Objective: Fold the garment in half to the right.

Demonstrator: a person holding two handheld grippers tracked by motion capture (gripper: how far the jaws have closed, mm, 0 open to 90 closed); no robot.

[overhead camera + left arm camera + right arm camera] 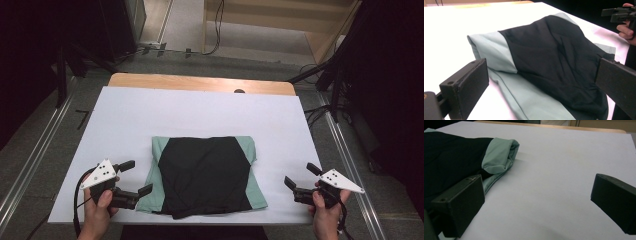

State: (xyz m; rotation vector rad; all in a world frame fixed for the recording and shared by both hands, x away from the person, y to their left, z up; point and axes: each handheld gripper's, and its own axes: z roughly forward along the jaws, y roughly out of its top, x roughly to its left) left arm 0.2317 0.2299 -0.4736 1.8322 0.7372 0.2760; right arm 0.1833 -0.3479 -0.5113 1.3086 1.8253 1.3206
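Note:
A folded garment (pixel 205 172), black with mint-green side panels, lies flat on the near middle of the white sheet (pixel 200 115). My left gripper (pixel 141 176) is open by the garment's near left corner, one jaw tip at the green edge. In the left gripper view the garment (pixel 554 57) spreads just beyond the wide-apart jaws of the left gripper (pixel 541 85), with nothing pressed between them. My right gripper (pixel 298 174) stands open over bare sheet, well to the right of the garment. Its own view has the garment's rolled green edge (pixel 499 157) off to the left of the right gripper (pixel 539 205).
The white sheet covers a wooden table whose far edge (pixel 200 82) stays bare, with a small dark hole (pixel 239 91) in it. Dark stands (pixel 340 75) and cables flank the table on the floor. Metal rails (pixel 35 160) run along both sides.

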